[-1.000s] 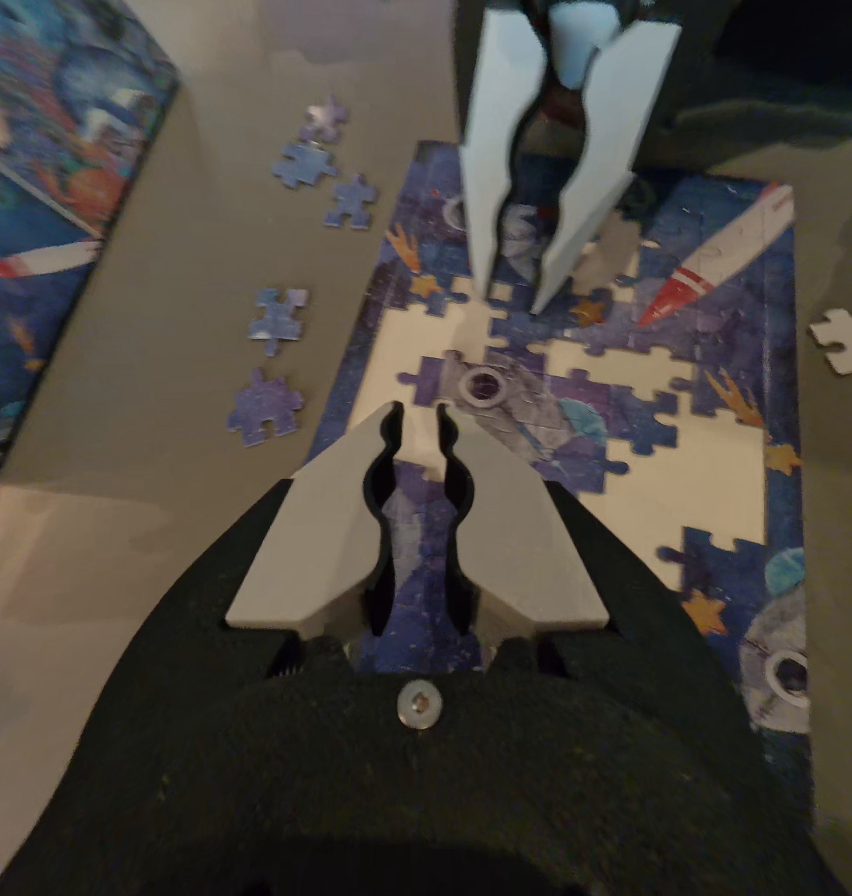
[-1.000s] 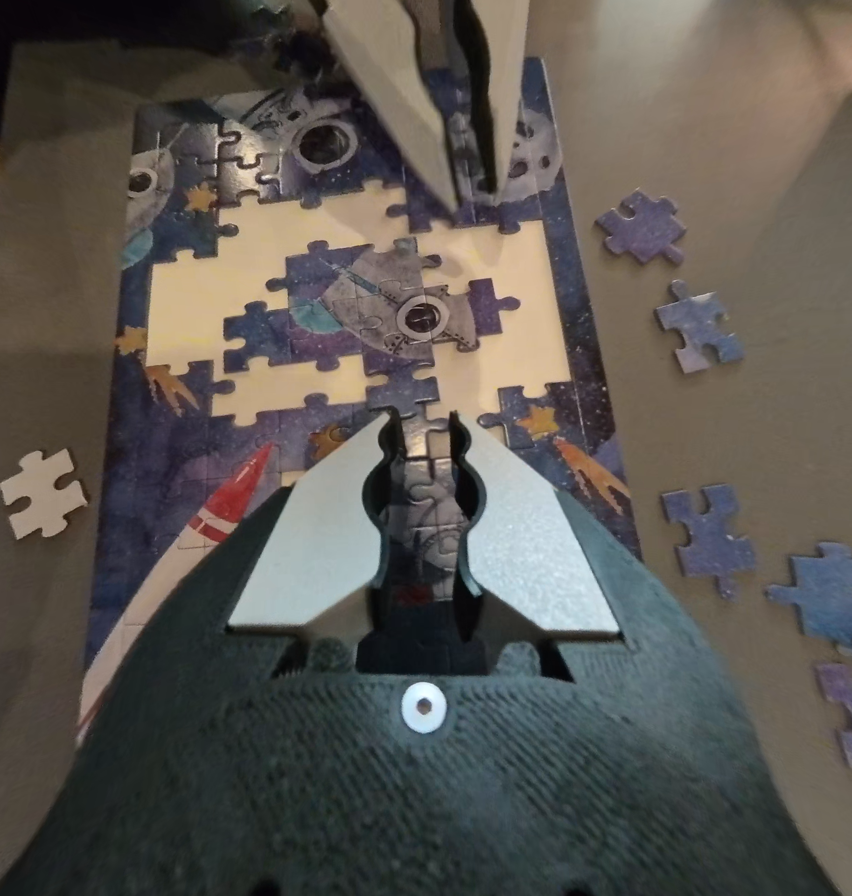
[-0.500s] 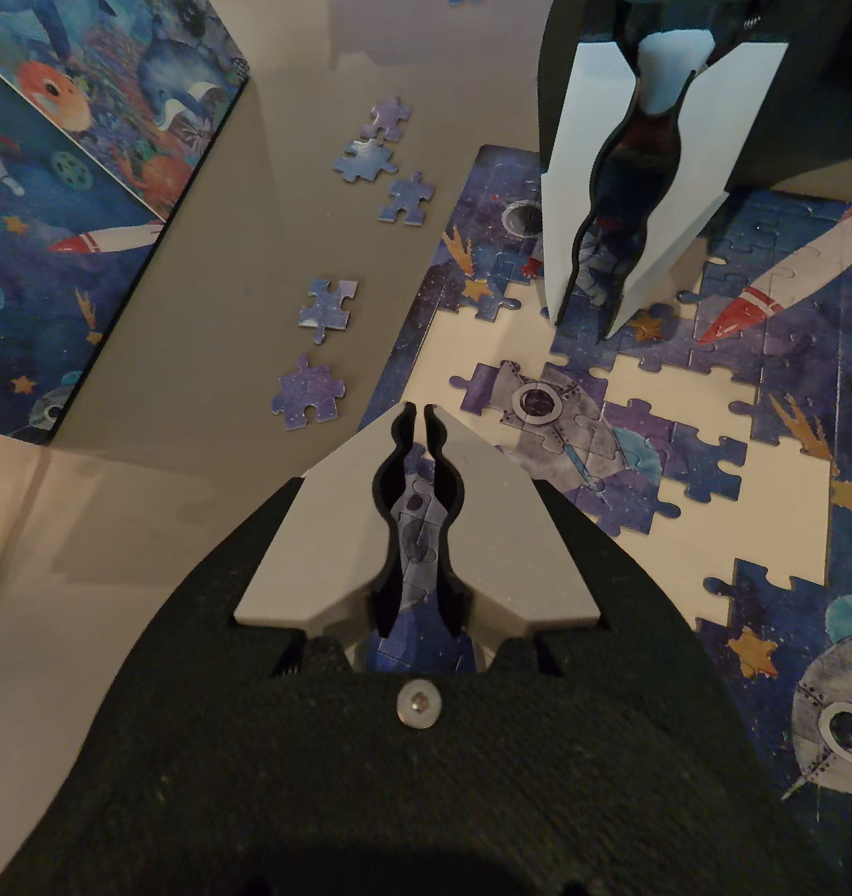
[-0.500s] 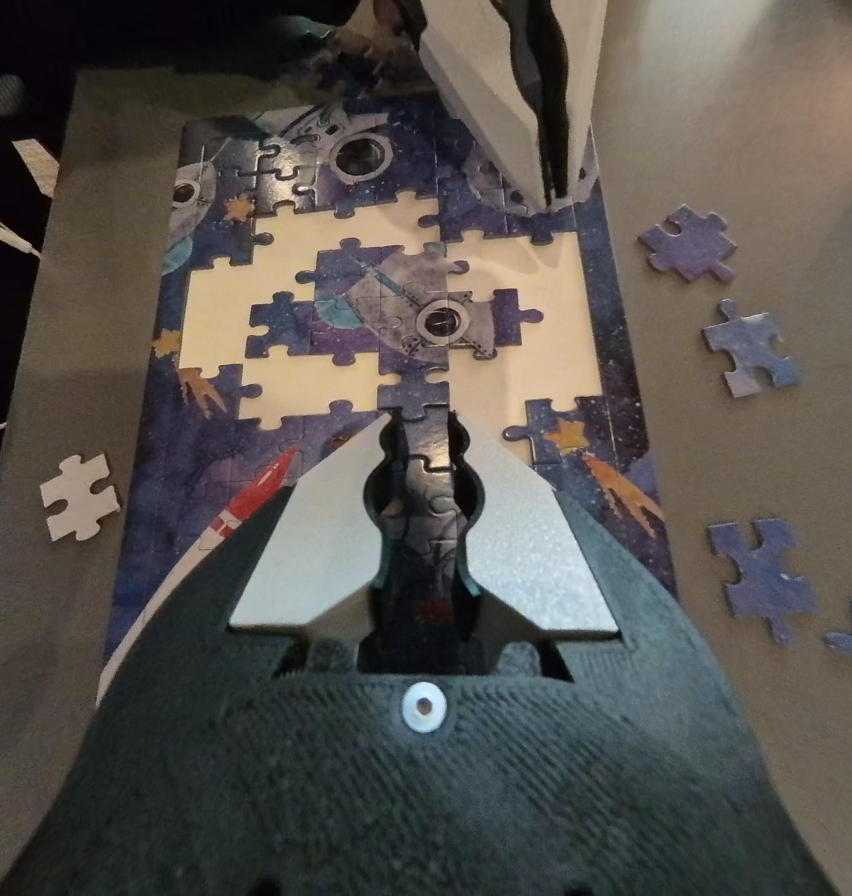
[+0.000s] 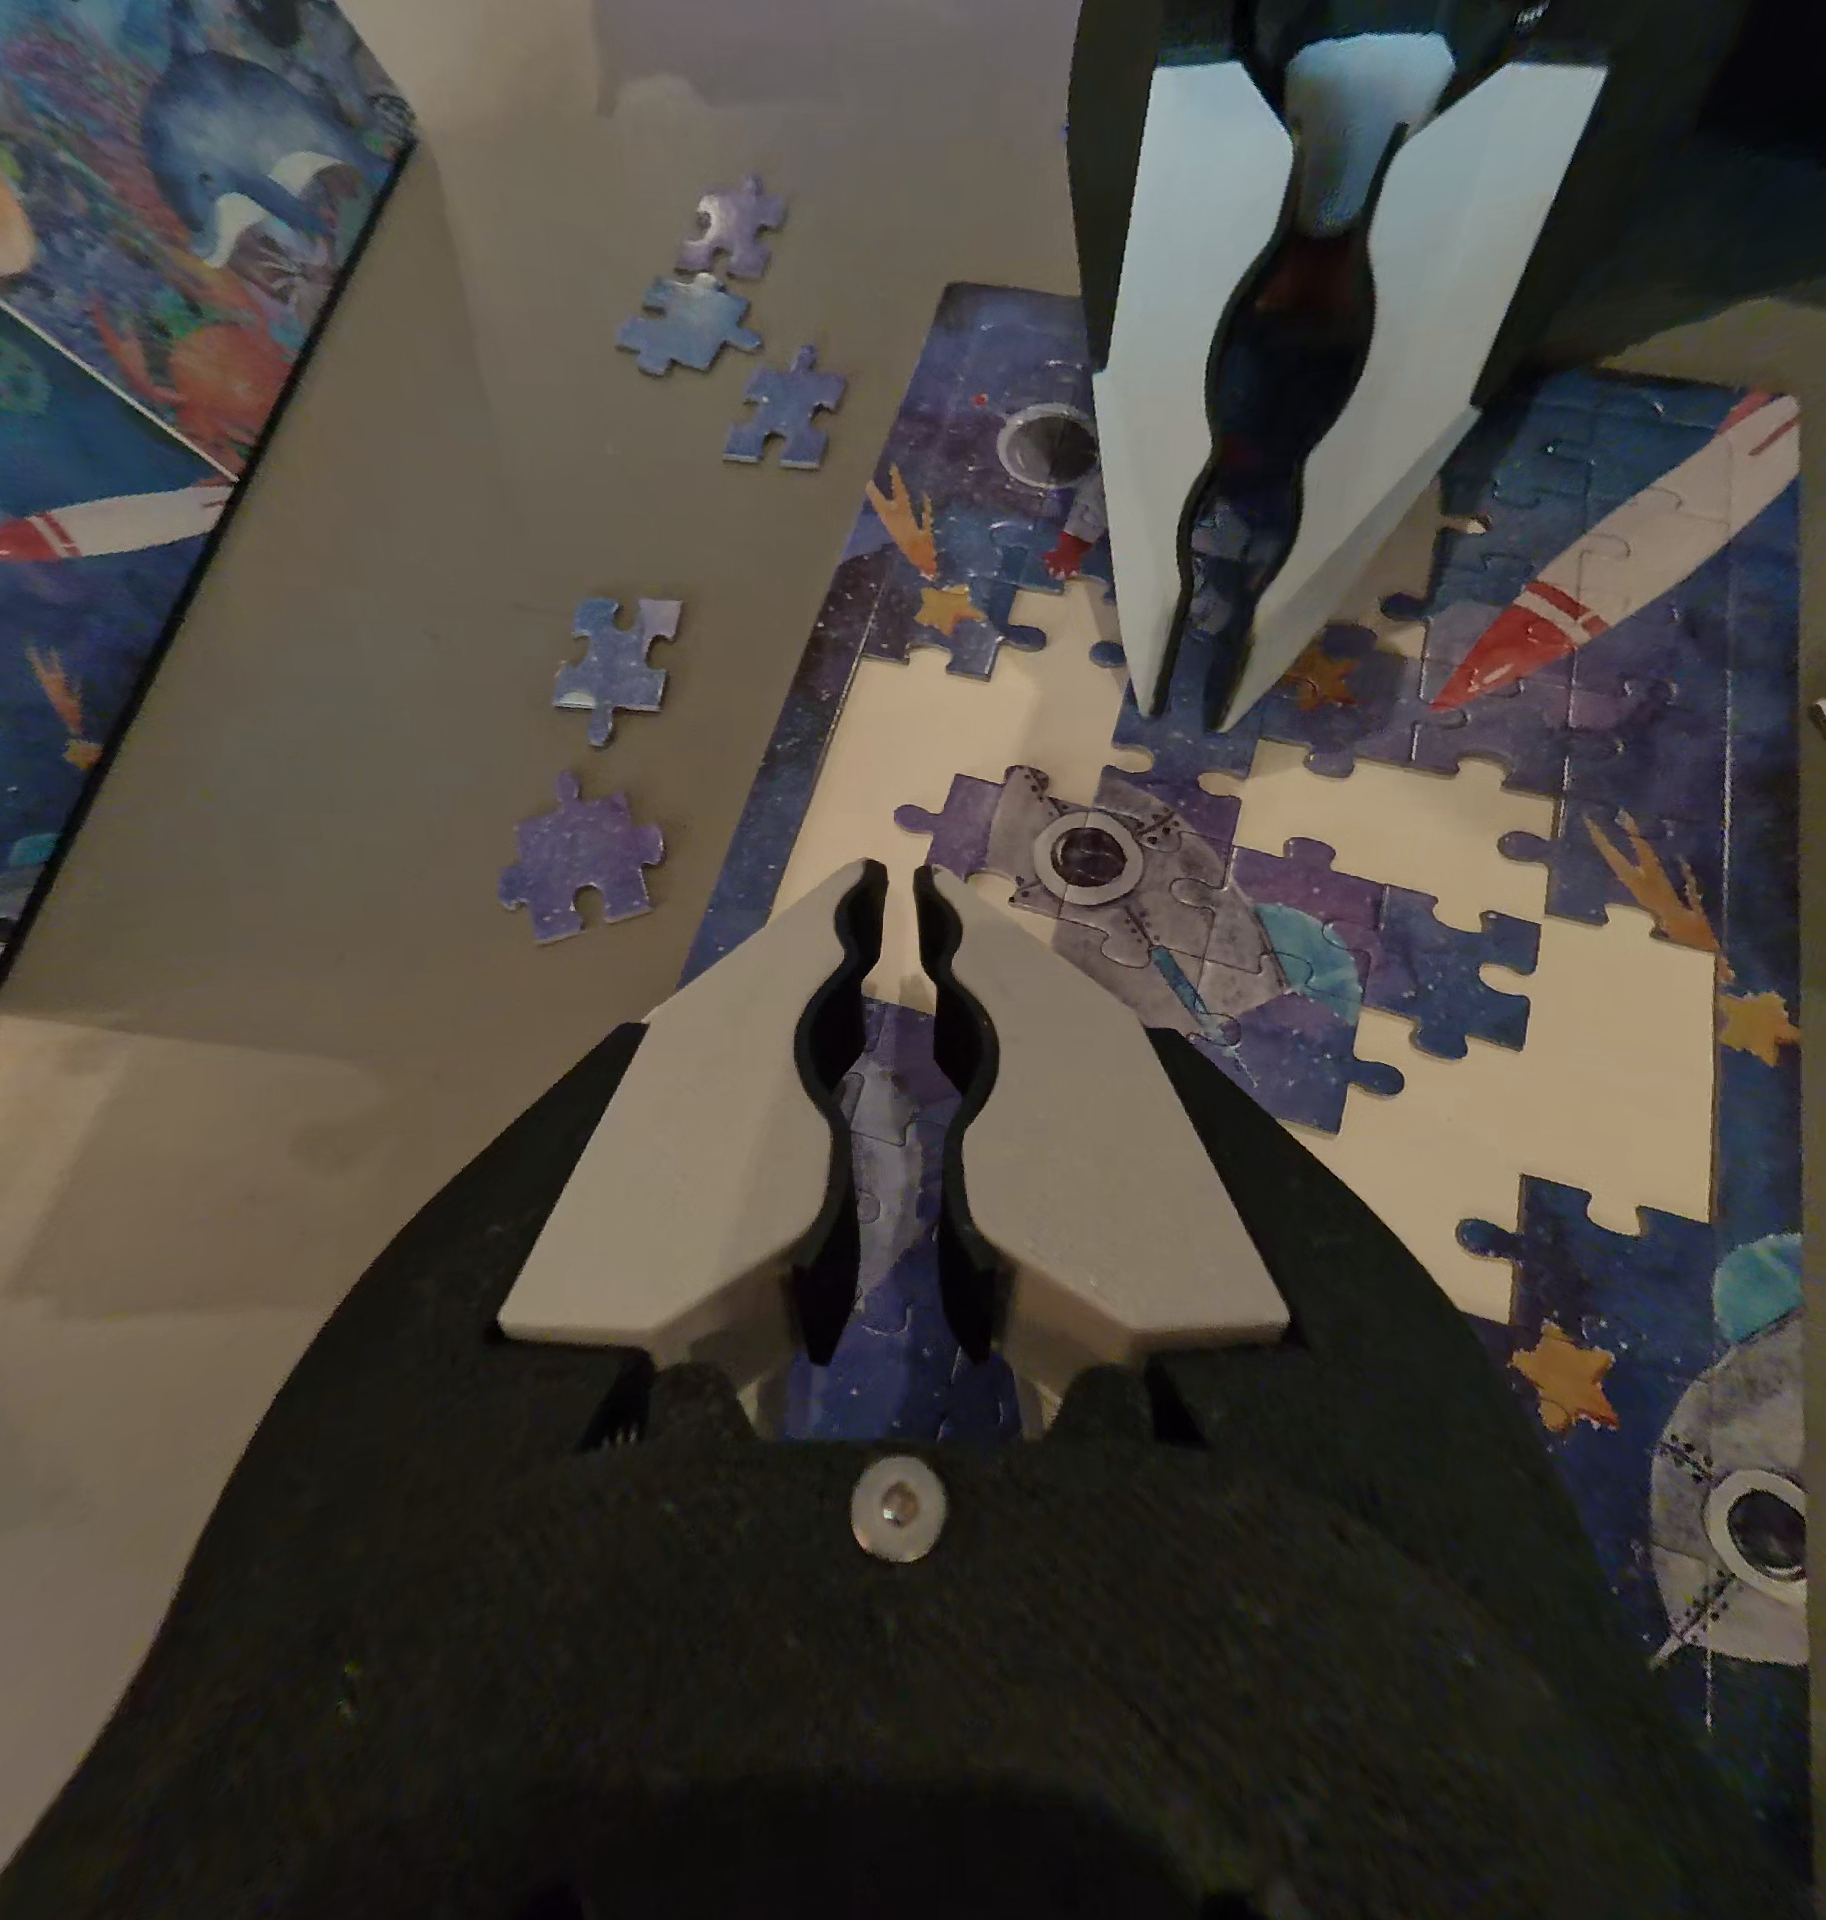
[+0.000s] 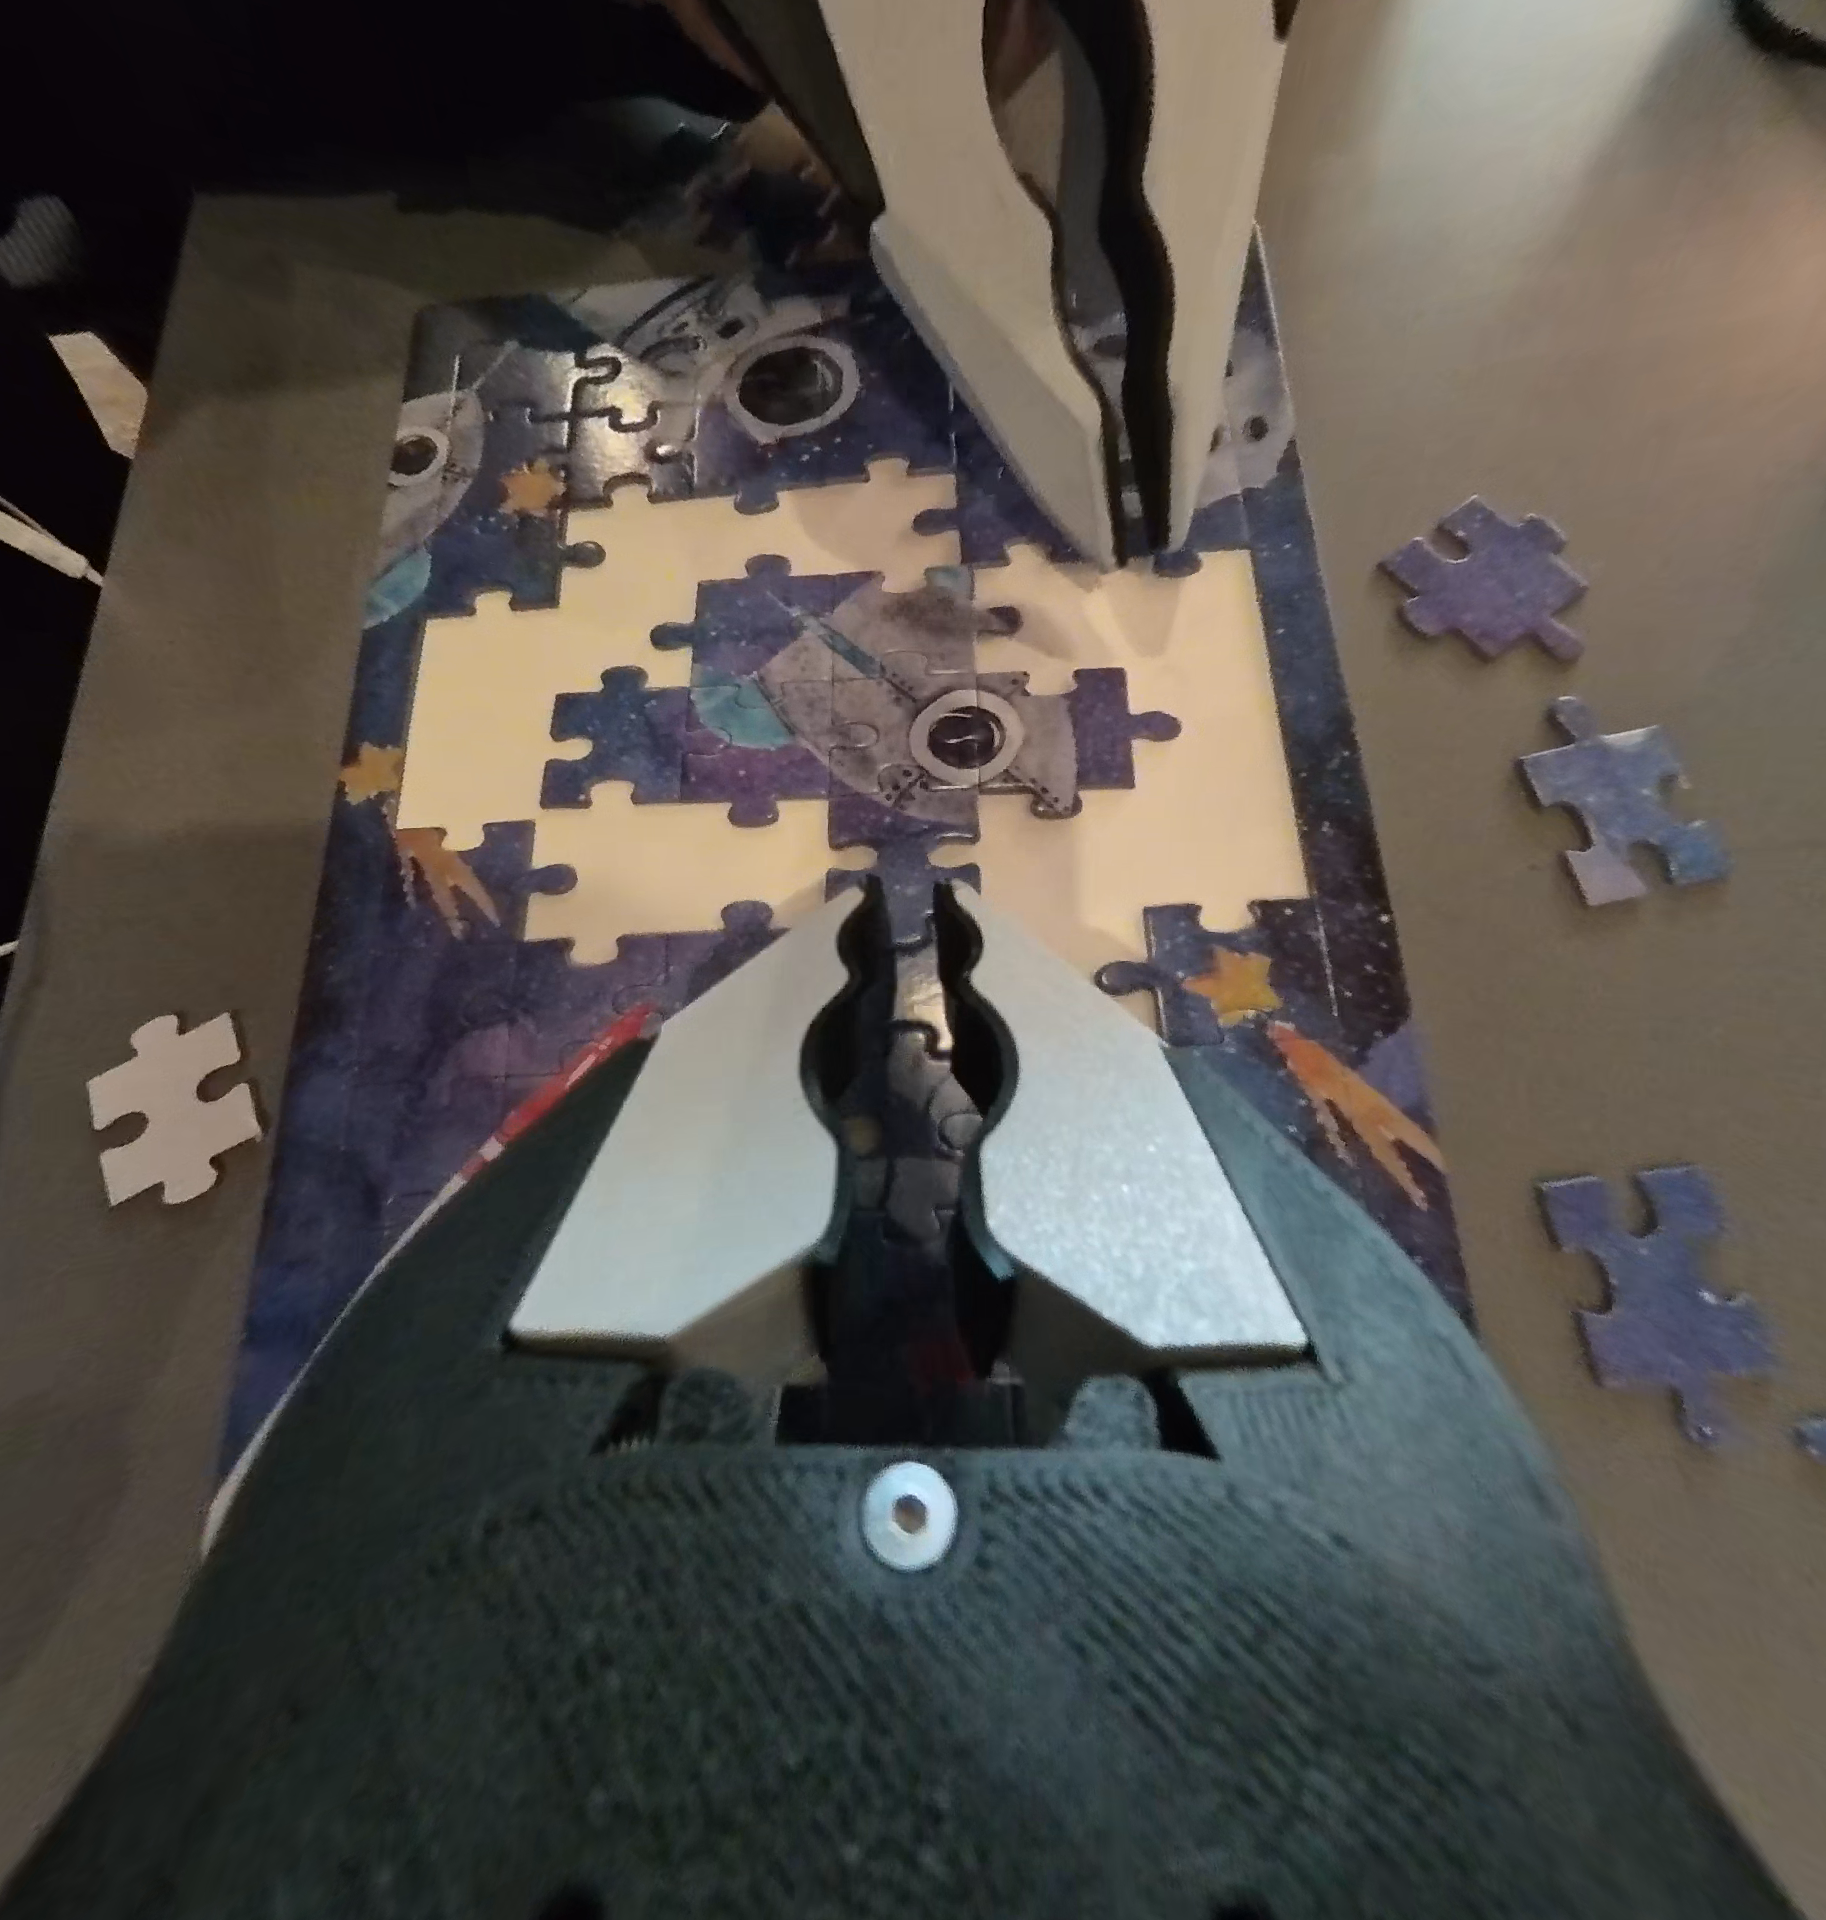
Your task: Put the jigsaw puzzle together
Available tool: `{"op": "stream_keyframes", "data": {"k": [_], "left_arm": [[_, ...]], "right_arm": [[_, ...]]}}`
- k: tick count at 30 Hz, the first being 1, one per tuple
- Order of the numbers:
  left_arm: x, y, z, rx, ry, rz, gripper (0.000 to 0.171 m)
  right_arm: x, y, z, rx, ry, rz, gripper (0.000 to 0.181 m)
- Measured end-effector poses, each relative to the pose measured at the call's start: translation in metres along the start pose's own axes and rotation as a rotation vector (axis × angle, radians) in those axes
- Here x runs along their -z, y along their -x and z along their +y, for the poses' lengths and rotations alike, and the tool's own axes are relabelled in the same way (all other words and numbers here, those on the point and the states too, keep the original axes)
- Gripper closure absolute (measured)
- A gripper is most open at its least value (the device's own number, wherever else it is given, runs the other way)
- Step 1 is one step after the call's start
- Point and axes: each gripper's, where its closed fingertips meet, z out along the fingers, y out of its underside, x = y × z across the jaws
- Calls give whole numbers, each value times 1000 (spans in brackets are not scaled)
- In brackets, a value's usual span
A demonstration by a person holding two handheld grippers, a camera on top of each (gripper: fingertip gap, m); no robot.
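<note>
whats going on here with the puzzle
A person is doing a space jigsaw with a tool in each hand. The border and a middle cluster are in, with bare cream gaps around it. The left tool and right tool hover nearly shut over opposite ends of the puzzle, holding nothing. Five loose pieces lie face up beside it; a white piece lies face down on the other side.

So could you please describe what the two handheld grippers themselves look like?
Both are alike. The left gripper and the right gripper each have a black, rough-textured body with a silver screw in the middle. Each carries two pale grey, wedge-shaped fingers tapering to points, lined inside with wavy black pads. No cables or sleeves show.
</note>
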Motion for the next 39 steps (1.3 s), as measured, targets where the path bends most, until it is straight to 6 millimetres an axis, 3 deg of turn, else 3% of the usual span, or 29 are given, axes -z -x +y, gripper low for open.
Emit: {"op": "stream_keyframes", "data": {"k": [6, 14, 23, 29, 37, 39], "left_arm": [[1, -1, 5, 0, 4, 6, 168], [6, -2, 8, -3, 6, 10, 167], [3, -5, 11, -7, 14, 13, 166], [5, -15, 28, -33, 129, 83, 166], [18, -2, 20, 126, 57, 121, 161], [21, -7, 20, 155, 45, 180, 154]], "right_arm": [[2, -1, 1, -2, 4, 3, 170], [34, -33, -11, -58, -106, 135, 169], [2, 3, -4, 19, -21, -7, 171], [1, 1, 0, 29, -1, 7, 170], [1, -3, 1, 37, 6, 34, 169], [2, -3, 1, 38, 8, 37, 168]]}}
